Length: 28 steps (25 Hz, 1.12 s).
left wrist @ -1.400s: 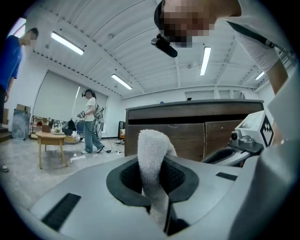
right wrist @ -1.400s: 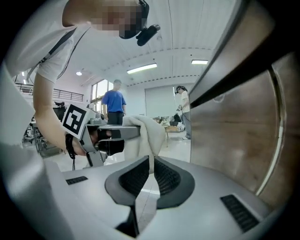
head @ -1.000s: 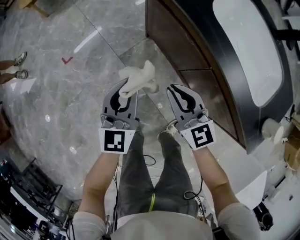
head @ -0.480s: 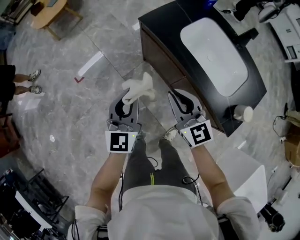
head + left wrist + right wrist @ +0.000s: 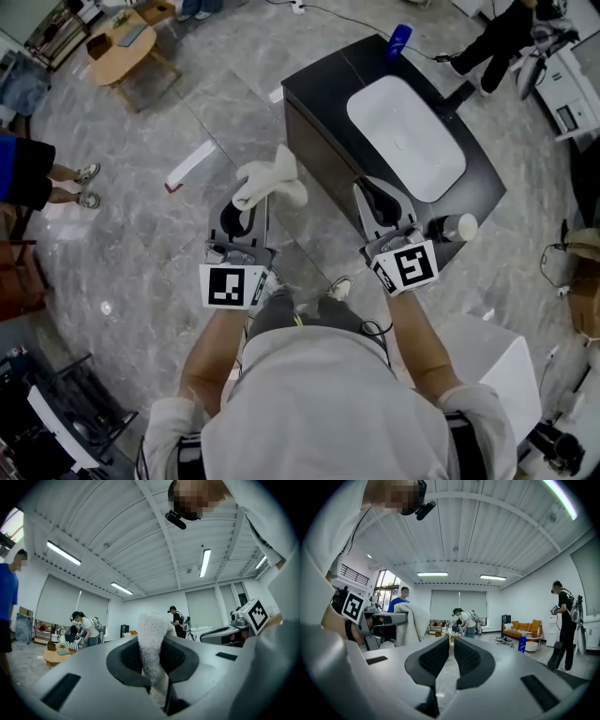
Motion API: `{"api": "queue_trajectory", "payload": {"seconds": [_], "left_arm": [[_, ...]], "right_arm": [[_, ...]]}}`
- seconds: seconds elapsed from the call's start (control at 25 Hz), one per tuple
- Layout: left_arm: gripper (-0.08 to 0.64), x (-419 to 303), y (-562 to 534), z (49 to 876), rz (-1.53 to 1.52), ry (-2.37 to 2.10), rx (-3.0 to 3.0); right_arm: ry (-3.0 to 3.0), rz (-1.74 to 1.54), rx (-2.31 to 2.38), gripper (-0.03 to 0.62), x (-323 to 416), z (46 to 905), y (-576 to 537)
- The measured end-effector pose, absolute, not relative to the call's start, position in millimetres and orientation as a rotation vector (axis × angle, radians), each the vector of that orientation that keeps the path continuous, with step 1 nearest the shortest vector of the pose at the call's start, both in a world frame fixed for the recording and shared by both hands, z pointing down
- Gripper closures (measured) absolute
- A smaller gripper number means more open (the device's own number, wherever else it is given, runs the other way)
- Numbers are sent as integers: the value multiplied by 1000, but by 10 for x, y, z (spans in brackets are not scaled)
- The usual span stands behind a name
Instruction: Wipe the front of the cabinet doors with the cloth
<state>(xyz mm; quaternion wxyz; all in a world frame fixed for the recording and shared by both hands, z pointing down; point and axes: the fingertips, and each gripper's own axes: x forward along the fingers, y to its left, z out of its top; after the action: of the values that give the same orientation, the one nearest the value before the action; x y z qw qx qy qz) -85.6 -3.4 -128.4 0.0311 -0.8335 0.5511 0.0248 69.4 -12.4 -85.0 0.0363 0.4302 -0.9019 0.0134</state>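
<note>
Your left claw (image 5: 152, 667) is pinching the white terry cloth (image 5: 269, 178) by one end, and the rest bunches loosely just past its tips. Your right claw (image 5: 451, 657) is drawn nearly together with only a sliver between its jaws, and it holds nothing.

The cloth looks light, soft and limp. I judge it will fold and drag rather than press flat, so a hold nearer its middle should give you a broader pad.

The dark vanity cabinet's door fronts (image 5: 317, 161) stand just ahead, between both claws. Contact with the cloth can't be told from above. Beneath the claws is polished grey marble floor (image 5: 122, 234), probably slick. Beyond lies an open hall.
</note>
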Motion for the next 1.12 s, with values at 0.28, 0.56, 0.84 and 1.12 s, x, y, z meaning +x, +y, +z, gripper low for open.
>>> {"api": "queue_trajectory", "payload": {"seconds": [0.28,0.56,0.84,1.12], "left_arm": [[502,-955,171,-1717,126,1693,-2520],[502,-1026,184,-1725,120,1721,-2502],[502,-1064,134,-1636,107,1745,-2488],[502,-1121,101,-1619,106,1770,-2477]], "right_arm": [[-2782,15,1431,537,1027,-1274,54],[-2754,2,1491,537,1187,-1287,44],[-2745,-10,1500,537,1258,-1248,-17],[-2739,-27,1493,538,1262,-1275,-49]]}}
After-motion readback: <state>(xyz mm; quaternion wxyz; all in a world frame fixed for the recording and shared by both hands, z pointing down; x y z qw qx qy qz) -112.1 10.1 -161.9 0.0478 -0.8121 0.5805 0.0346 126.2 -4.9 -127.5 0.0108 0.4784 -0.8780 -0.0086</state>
